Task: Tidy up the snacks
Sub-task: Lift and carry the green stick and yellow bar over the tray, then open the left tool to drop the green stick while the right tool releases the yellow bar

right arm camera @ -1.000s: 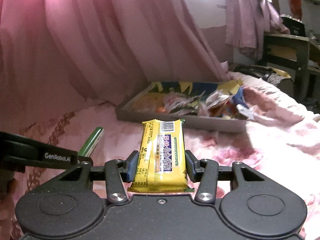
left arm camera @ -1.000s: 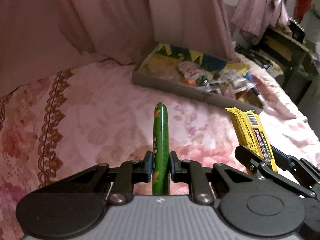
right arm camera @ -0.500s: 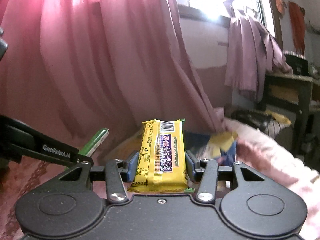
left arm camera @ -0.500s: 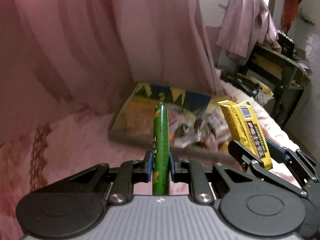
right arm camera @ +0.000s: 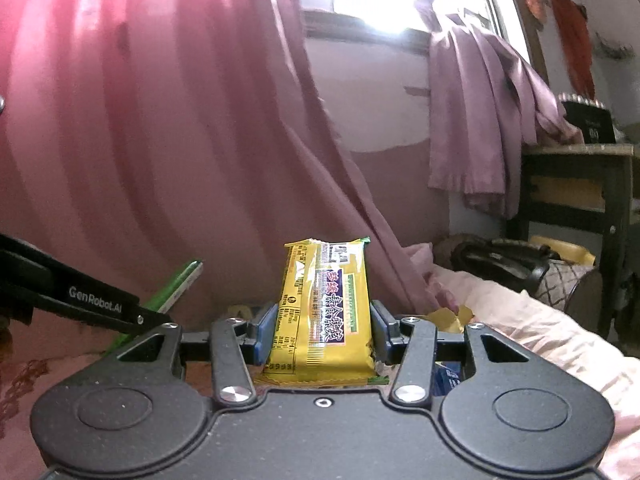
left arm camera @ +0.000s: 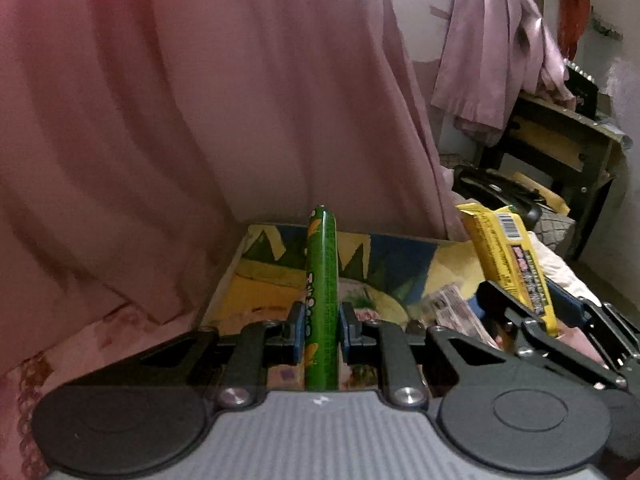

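Green snack stick (left arm camera: 321,300) sits clamped in the left gripper (left arm camera: 320,330) at lower centre; right gripper (right arm camera: 318,334) fingers pinch a yellow wafer packet (right arm camera: 324,312).

Ahead of your left gripper (left arm camera: 320,330) lies the snack box (left arm camera: 236,276) on the bed (left arm camera: 100,340), backed against the curtain (left arm camera: 200,100). Your right gripper (left arm camera: 540,312) sits just right of the left, over the box's right part. Right of the curtain, a garment (right arm camera: 480,120) hangs by a table (right arm camera: 576,184).
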